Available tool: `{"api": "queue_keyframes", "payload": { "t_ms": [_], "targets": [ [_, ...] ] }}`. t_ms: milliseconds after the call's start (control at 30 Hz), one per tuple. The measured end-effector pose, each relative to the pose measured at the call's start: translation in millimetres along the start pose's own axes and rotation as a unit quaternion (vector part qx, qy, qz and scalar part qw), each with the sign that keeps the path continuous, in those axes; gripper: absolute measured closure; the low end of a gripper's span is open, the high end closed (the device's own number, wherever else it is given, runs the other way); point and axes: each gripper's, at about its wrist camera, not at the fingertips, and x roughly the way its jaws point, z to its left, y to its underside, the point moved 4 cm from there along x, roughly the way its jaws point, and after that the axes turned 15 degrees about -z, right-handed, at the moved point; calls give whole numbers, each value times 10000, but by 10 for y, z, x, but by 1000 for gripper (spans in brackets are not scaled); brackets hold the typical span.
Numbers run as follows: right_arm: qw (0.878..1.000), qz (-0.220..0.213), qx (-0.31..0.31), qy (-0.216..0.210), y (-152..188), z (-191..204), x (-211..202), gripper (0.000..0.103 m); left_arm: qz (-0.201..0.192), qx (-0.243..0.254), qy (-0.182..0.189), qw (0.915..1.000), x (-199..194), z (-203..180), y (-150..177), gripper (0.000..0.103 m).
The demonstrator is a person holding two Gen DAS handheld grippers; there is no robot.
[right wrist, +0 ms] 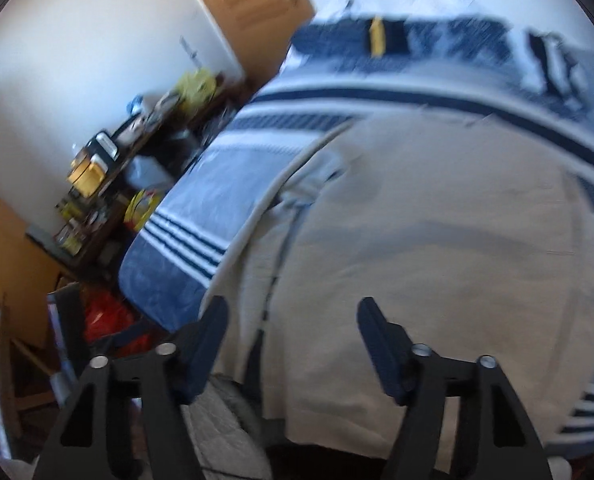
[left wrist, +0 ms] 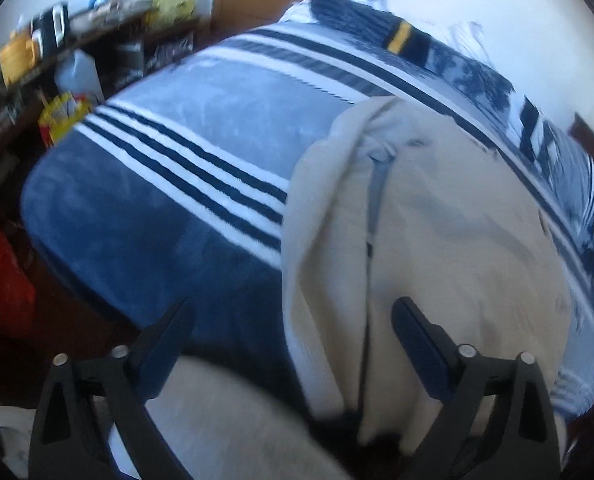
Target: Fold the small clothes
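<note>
A cream zip-up garment (left wrist: 449,240) lies spread on a blue and white striped blanket (left wrist: 169,200) on a bed. Its dark zip runs down the middle toward me, and its left side is folded over in a long ridge. In the left wrist view my left gripper (left wrist: 293,312) hangs open above the garment's near left part, nothing between its fingers. The right wrist view shows the same garment (right wrist: 437,248) filling the middle. My right gripper (right wrist: 291,308) hovers open over its near hem beside the zip, its fingers clear of the cloth. Both views are blurred.
A cluttered dark shelf (left wrist: 97,52) with boxes and a yellow bag stands left of the bed. Red bags (left wrist: 1,280) lie on the floor near the bed's corner. A wooden door (right wrist: 245,8) is at the back. Dark folded cloth with a yellow band (left wrist: 397,36) lies at the bed's far end.
</note>
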Motion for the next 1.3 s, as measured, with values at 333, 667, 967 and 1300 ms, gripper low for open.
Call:
{"api": "queue_keyframes", "payload": {
  "t_ms": [333,667,967,1300],
  "targets": [
    [9884,1363,-155,-657,-73,515,1800,36,860,-621,245,9941,678,133,170,36],
    [9785,1722,419,-1051,-134,717,2488,99,167,-1161,1171,9862,297,131,-121,100],
    [9811,597,651,-1721,-887,390,1155,99,-327,793,2471,9652,-850,-1211,-625,100],
    [9831,476,1448,-1015,-37,-1367,496,99,1120,1714,2828,9371,-281,-2370,698,96]
  ]
}}
